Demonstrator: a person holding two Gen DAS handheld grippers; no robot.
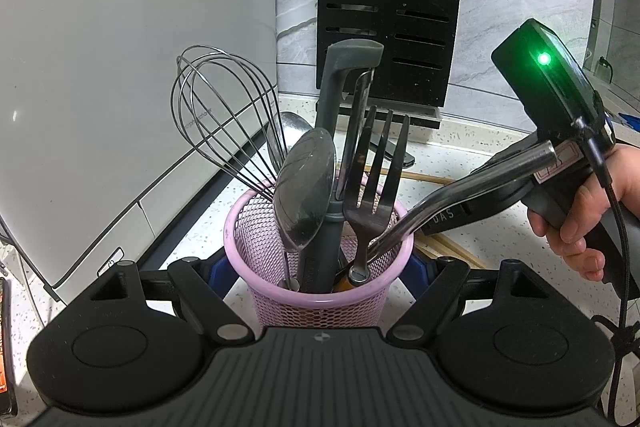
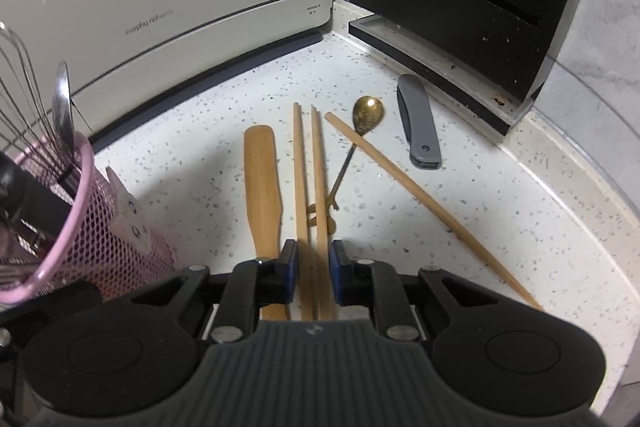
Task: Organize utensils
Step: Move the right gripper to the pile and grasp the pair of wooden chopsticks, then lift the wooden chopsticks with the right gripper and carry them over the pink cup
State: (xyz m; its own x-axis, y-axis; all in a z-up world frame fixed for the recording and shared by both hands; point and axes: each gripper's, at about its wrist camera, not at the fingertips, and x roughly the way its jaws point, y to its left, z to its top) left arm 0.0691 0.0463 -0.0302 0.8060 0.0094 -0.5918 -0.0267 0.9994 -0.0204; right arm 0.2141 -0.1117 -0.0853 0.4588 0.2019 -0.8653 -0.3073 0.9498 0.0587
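Right gripper (image 2: pixel 314 263) is pinching two chopsticks (image 2: pixel 312 187) lying side by side on the speckled desk (image 2: pixel 500 211), its blue pads pressed against them. Beside these are lying one more chopstick (image 2: pixel 420 195), one wooden spatula (image 2: pixel 262 187), one small brass spoon (image 2: pixel 366 115) and one grey folding knife (image 2: pixel 420 123). Left gripper (image 1: pixel 316 267) is clamping the pink mesh holder (image 1: pixel 316 303), which is carrying one whisk (image 1: pixel 224 115), one large spoon (image 1: pixel 306 187), one fork (image 1: pixel 376 179) and one grey peeler (image 1: pixel 340 75).
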